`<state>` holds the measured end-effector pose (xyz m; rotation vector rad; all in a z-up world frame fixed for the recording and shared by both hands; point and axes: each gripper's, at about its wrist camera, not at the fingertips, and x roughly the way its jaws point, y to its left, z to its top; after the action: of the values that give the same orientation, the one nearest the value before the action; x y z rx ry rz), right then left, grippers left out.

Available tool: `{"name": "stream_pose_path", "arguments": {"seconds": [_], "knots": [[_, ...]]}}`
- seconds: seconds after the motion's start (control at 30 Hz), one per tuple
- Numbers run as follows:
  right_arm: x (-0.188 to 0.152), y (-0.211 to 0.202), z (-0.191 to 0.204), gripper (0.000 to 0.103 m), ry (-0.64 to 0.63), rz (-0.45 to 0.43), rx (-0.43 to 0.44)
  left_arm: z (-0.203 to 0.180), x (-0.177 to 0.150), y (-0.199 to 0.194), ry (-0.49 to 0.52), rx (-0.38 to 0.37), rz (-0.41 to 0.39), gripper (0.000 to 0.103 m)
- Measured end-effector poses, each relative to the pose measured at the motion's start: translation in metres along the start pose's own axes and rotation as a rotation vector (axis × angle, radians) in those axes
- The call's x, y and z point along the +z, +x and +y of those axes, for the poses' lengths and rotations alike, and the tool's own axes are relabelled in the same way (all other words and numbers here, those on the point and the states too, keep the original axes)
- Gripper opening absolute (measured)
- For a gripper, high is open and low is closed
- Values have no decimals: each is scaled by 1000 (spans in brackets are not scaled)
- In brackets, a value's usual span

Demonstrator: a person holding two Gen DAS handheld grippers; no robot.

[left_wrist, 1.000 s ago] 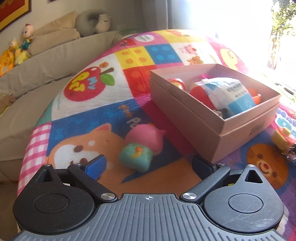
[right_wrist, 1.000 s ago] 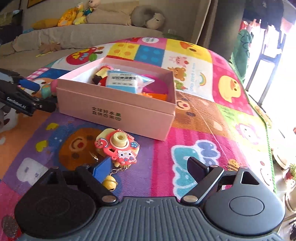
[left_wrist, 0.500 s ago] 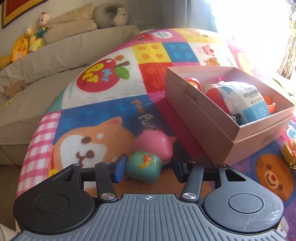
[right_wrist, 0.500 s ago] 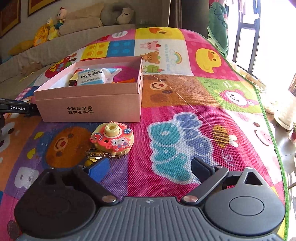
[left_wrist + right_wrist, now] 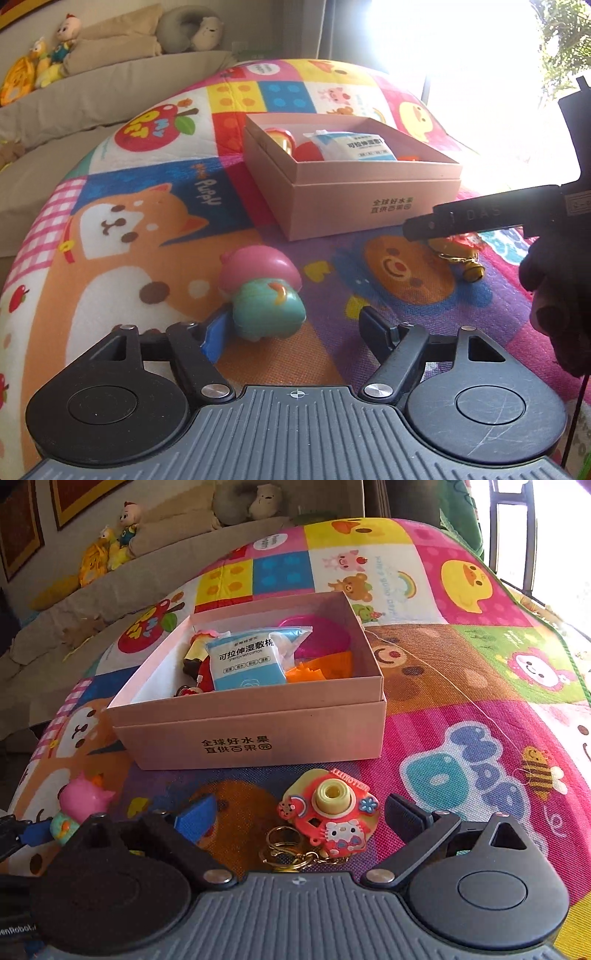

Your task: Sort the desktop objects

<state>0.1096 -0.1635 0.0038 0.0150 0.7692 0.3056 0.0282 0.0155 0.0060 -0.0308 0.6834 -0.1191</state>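
Note:
A pink and teal squishy toy (image 5: 262, 291) lies on the play mat. My left gripper (image 5: 295, 328) is open around it, the blue left finger pad (image 5: 216, 330) touching its side, the right finger apart. The toy also shows in the right wrist view (image 5: 79, 808). A red camera-shaped keychain (image 5: 328, 812) with gold rings lies between the open fingers of my right gripper (image 5: 299, 812). An open pink cardboard box (image 5: 251, 734), also in the left wrist view (image 5: 369, 192), holds a blue wet-cotton pack (image 5: 243, 664) and several small toys.
The colourful cartoon play mat (image 5: 461, 686) covers the surface. A grey sofa with plush toys (image 5: 44, 70) stands behind. The right gripper's arm (image 5: 498, 214) and gloved hand reach in at the right of the left wrist view. Bright window at far right.
My left gripper has opened wider and shifted right, the toy now by its left finger. My right gripper has moved forward so the keychain sits between its fingers.

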Motion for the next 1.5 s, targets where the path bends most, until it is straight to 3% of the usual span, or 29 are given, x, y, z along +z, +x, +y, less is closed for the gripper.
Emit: {"name": "stream_pose_path", "arguments": {"seconds": [0.1,0.17,0.27,0.4,0.47,0.57,0.6,0.73,0.97,1.07,1.17,1.37,1.5], "knots": [[-2,5,9,81,-96,-19,25,3,-1,0,-22,-12,1,90],[-8,-1,14,81,-162,-13,89,7,0,0,-48,-7,3,95],[-19,-15,18,83,-244,-26,91,10,-1,0,-68,-6,1,96],[-29,-29,5,89,-284,-9,13,9,0,1,-62,-2,3,97],[-32,-35,-10,89,-285,-5,-49,9,-1,1,-63,-2,3,97],[-34,-42,-33,89,-282,-34,-215,8,-1,1,-60,-2,4,98],[-33,-44,-39,89,-266,-40,-222,8,-1,2,-58,-3,5,99],[-27,-57,-57,89,-140,-42,-101,6,-1,3,-51,2,8,101],[-9,-34,-4,90,-137,-86,56,5,-1,3,-53,1,5,101],[2,-9,9,90,-128,-60,42,8,-1,2,-68,-9,-1,101],[5,13,5,90,-78,31,27,11,-2,0,-85,-18,-9,101],[-8,4,1,84,-139,30,12,14,-2,0,-104,-34,-15,102],[-16,-9,-13,84,-174,16,-99,15,-2,-1,-110,-34,-17,102]]}}
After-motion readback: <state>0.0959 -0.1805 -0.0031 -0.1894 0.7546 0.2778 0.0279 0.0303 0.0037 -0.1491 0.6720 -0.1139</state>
